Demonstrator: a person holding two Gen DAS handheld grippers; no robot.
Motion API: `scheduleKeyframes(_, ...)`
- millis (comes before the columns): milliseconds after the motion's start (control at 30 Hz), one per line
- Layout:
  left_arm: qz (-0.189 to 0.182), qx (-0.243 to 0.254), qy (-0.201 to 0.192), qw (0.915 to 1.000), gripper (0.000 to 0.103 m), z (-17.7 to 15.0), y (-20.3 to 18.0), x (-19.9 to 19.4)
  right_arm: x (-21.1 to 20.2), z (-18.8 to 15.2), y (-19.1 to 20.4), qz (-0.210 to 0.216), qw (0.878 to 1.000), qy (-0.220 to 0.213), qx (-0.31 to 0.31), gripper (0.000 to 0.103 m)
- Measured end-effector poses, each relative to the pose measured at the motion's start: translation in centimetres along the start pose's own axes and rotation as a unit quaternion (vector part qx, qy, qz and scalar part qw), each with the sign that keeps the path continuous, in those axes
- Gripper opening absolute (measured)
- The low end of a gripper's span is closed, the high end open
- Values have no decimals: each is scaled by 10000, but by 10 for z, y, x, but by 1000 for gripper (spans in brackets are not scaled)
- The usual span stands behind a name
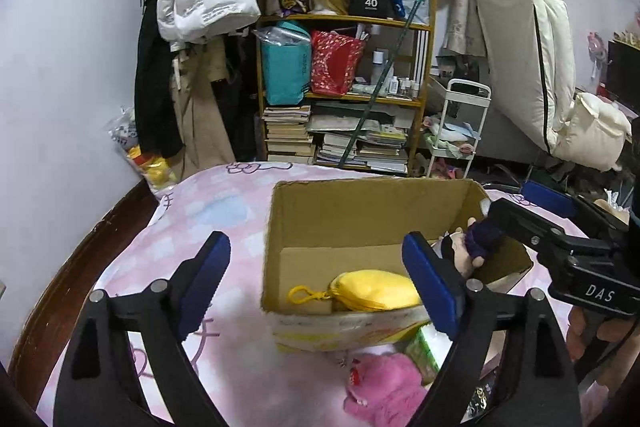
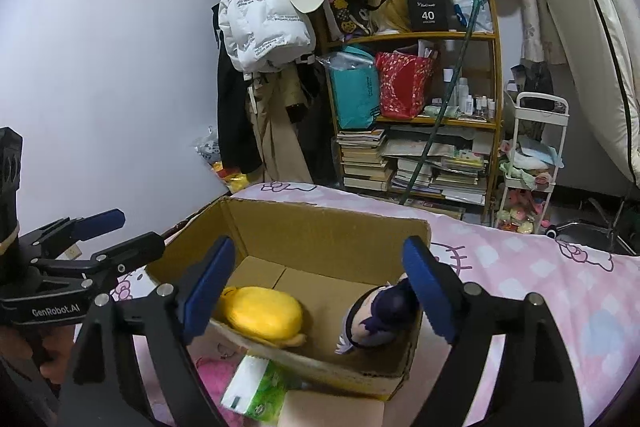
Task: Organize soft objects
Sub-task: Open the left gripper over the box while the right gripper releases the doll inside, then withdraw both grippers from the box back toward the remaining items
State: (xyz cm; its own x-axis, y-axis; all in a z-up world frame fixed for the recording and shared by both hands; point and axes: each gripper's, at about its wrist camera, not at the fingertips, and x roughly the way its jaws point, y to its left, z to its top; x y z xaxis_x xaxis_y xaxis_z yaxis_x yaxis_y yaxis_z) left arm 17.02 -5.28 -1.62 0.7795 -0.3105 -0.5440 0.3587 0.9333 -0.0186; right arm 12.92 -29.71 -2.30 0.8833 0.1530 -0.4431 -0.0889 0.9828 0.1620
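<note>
Two soft toys lying in an open cardboard box [image 1: 360, 219] on a pink bedspread [image 1: 224, 227]: yellow plush [image 1: 376, 289] with a keyring loop against the near wall, dark-haired doll [image 1: 472, 247] in the right end. In the left wrist view, box centre frame, yellow plush at 6 o'clock of its floor, doll at 3 o'clock by the right wall. Left gripper [image 1: 316, 283] spread wide over the near rim, nothing between its blue pads, yellow plush just beyond them. Right gripper [image 2: 320, 287] likewise spread wide above the box interior, pads touching nothing, doll [image 2: 380, 315] just under and inside its right finger, yellow plush [image 2: 260, 313] by its left finger. Seen from the left wrist, right gripper [image 1: 520, 211] entering from 3 o'clock, its tip above the doll. Outside the box, at 6 o'clock of it and touching the bedspread: pink plush [image 1: 384, 387] and a green-and-white tissue pack [image 2: 256, 387], close to the near wall. Beyond the bed at 12 o'clock, a crowded shelf [image 1: 344, 95] of bags and books.
</note>
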Motion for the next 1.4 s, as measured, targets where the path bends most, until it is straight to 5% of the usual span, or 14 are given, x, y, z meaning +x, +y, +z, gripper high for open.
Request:
scheduleKeyframes(167,38,-258,120,9996,94,-4,10,-13,-15,3,4,-31,10000,-33,61,101)
scheduleKeyframes(767,450,-148,889,9949,95,-42,11,-83,-71,-19,21,-150,9984,424,-340,101)
scheduleKeyframes(1400,242,-103,1656,9858,95,-76,7,-77,-89,-71,51,111,9922,1165,-437,101)
